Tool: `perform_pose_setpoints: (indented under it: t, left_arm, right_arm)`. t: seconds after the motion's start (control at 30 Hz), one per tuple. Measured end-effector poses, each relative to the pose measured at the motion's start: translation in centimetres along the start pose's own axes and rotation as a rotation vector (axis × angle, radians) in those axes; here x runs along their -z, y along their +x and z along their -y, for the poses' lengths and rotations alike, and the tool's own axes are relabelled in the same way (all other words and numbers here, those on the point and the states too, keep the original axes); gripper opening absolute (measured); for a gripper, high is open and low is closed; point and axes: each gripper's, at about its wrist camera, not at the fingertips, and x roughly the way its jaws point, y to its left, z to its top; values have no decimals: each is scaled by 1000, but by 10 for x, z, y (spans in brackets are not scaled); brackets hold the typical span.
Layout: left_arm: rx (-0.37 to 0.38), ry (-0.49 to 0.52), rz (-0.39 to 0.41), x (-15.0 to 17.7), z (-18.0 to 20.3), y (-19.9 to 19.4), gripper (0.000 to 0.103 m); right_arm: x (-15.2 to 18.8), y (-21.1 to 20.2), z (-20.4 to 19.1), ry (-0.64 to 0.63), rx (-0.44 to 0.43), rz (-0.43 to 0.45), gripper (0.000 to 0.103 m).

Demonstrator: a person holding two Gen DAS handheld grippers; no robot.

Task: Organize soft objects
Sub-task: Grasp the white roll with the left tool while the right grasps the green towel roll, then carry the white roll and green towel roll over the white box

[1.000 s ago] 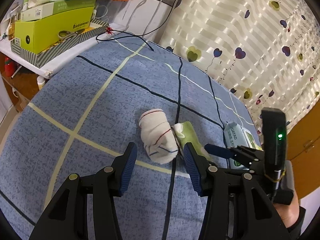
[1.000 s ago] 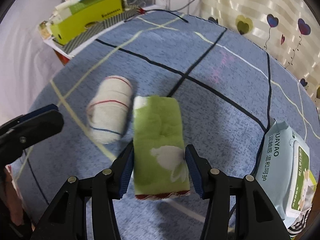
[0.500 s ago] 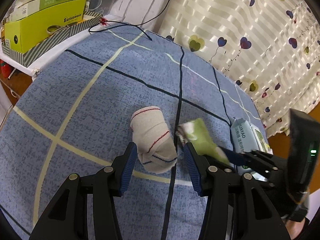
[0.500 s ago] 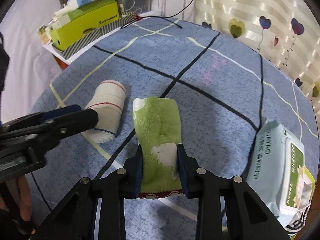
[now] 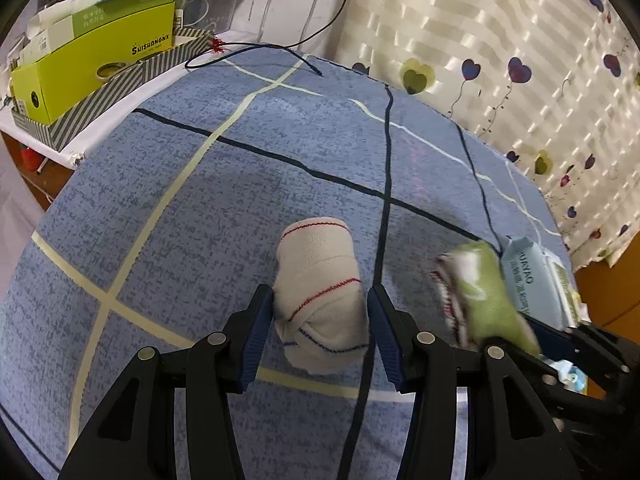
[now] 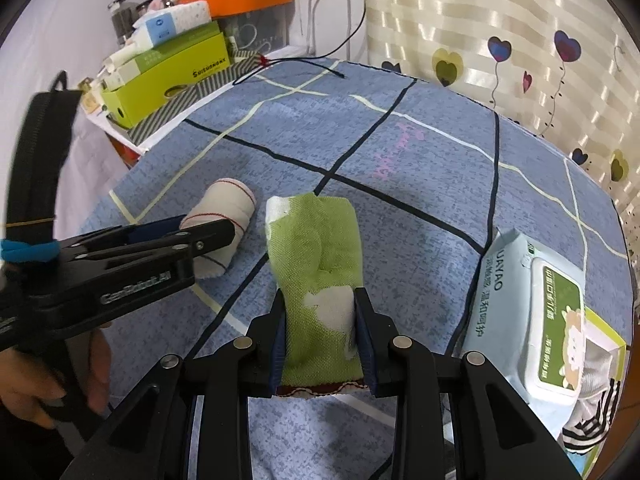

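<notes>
While the right tool (image 6: 320, 334) grips a green cloth (image 6: 316, 264), the left tool (image 5: 320, 330) straddles a white roll (image 5: 320, 292) on blue checked bedding (image 5: 240, 200).

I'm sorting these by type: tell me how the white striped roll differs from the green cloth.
The white roll is cream with thin red and blue stripes; the green cloth is lime with white patches. The roll lies on the blue bedsheet between the open left tongs; the cloth is clamped in the right tongs. Both are soft rolled fabric.

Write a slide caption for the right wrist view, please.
Right tongs clamp a green cloth roll above the blue checked bedsheet.
</notes>
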Motion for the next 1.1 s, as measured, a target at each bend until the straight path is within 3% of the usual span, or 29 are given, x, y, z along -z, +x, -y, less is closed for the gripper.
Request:
perform_pose_setpoints:
  t: [0.1,0.3,0.63,1.1]
  left_arm:
    - [4,17,-19,1,4,7,50]
    - [-2,46,16,3,9,1,47]
    - [28,67,116,23,14,-60,47]
    - [109,108,182,68,44,-122,47]
  right_arm:
    - [2,-6,2,3,0,10,29]
    - [5,-17,3,10,-2,31,29]
    - [21,-52,3,35,-30,106,29]
    - [63,-116,-5,54,-41,218,29]
